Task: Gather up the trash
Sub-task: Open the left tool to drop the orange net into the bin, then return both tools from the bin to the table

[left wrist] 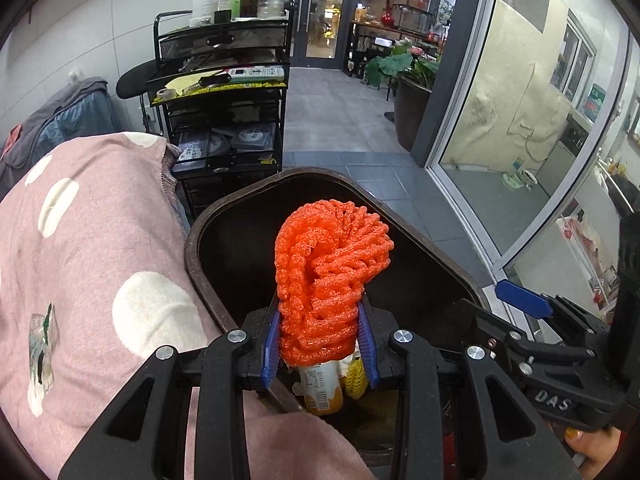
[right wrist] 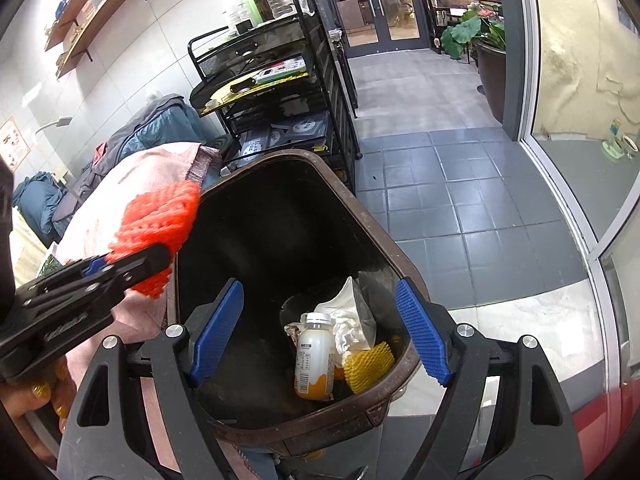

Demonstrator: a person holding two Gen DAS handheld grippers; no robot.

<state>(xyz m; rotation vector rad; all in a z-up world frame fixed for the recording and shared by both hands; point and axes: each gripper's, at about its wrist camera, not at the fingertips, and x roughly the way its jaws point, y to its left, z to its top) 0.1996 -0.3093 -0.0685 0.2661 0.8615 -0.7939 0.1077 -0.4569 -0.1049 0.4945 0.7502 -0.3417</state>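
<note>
While your left gripper [left wrist: 320, 344] is clamped on the orange foam fruit net [left wrist: 330, 276], the net sits bunched between the blue pads, poised over the mouth of the brown trash bin [left wrist: 192, 240] near its left rim, so this piece looks one release away from being collected. Your right gripper [right wrist: 320, 338] stands wide apart with nothing between its fingers, hovering above the near end of the bin. Down inside, at that near end, you already have a small plastic bottle [right wrist: 314, 360] with some orange liquid left in it, a yellow foam net [right wrist: 368, 366], crumpled white tissue [right wrist: 346, 330] and a clear wrapper [right wrist: 366, 300], so a good part of the job seems done. On the pink polka-dot blanket [left wrist: 88, 248] beside the bin's left rim, a crumpled clear scrap [left wrist: 42, 350] with green on it probably remains to be picked up; whether more trash lies farther off you cannot tell from these views.
</note>
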